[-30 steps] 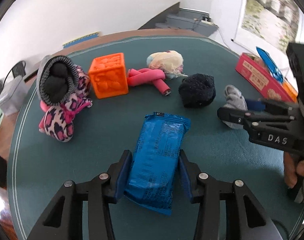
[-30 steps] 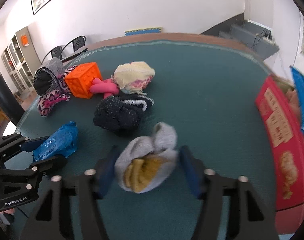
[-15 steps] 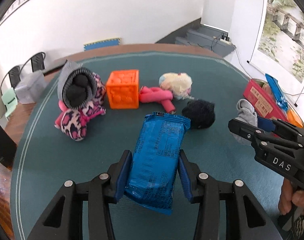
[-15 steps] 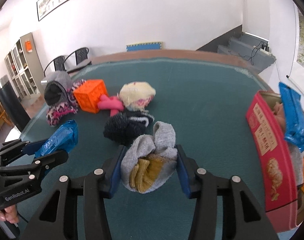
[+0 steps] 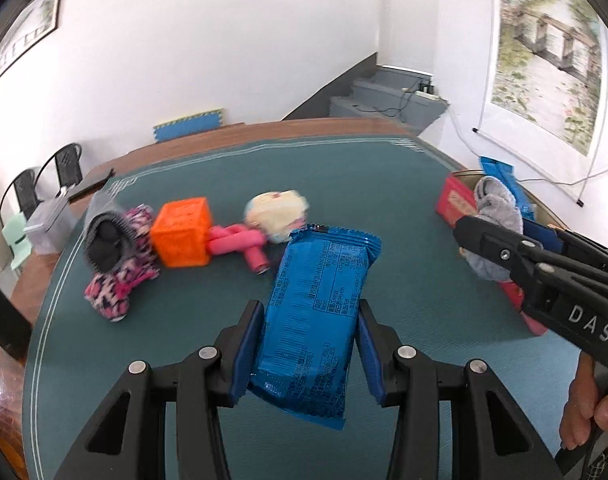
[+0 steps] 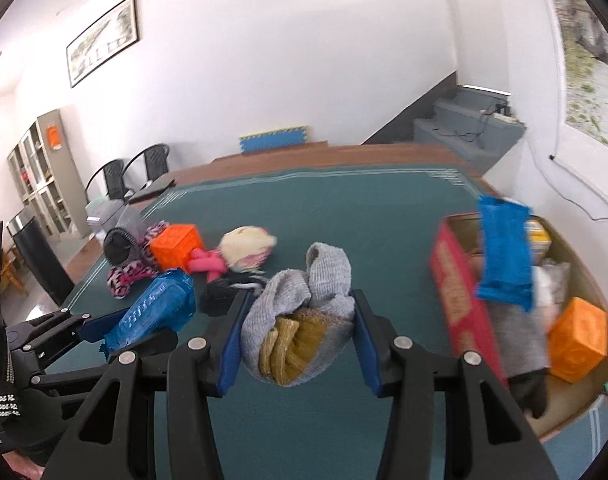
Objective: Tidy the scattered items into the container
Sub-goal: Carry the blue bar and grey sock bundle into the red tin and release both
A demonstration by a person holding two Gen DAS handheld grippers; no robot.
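The left gripper (image 5: 308,350) is clamped on a blue snack packet (image 5: 318,320), its pads pressing the long sides near the lower half, so the top of the packet sticks out forward and free. The right gripper (image 6: 295,336) is clamped on a grey sock bundle (image 6: 304,312) with a mustard-yellow sock tucked inside; its jaws have just been closing a little, with that bundle between them, so the hold looks settled. Both loads hang clear of the green table mat (image 6: 344,216). The container, a red box (image 6: 460,300), lies at about three o'clock in the right wrist view, already holding another blue packet (image 6: 504,256), an orange cube (image 6: 580,340) and some cloth. To do this carry well, I would keep both grips firm, bring the right load over the red wall first, since it is nearer, and release only once it is well inside the rim. The soft bundle may sag or shed the yellow sock. Still on the mat at ten o'clock lie a second orange cube (image 5: 181,232), a pink roll (image 5: 239,242), patterned socks (image 5: 119,256) and a pale sock ball (image 5: 275,216).
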